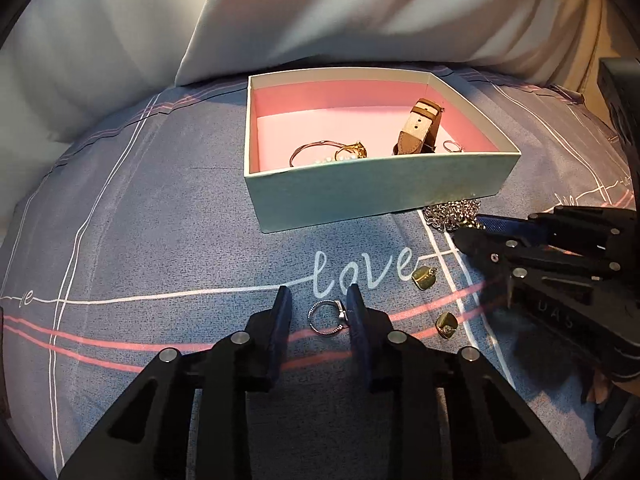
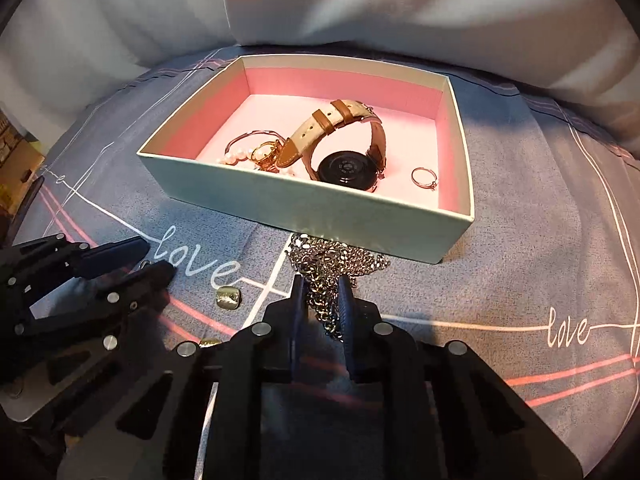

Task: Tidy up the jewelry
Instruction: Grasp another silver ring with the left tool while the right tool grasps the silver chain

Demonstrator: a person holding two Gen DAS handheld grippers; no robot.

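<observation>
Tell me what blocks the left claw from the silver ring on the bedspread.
Nothing visible does. The silver ring lies flat between the open fingers of the left claw, touching or nearly touching one finger. The gold earrings lie off to the side.

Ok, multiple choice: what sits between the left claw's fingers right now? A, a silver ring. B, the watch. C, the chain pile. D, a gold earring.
A: the silver ring lies on the bedspread between the open left claw's fingers; the watch is in the box.
</observation>
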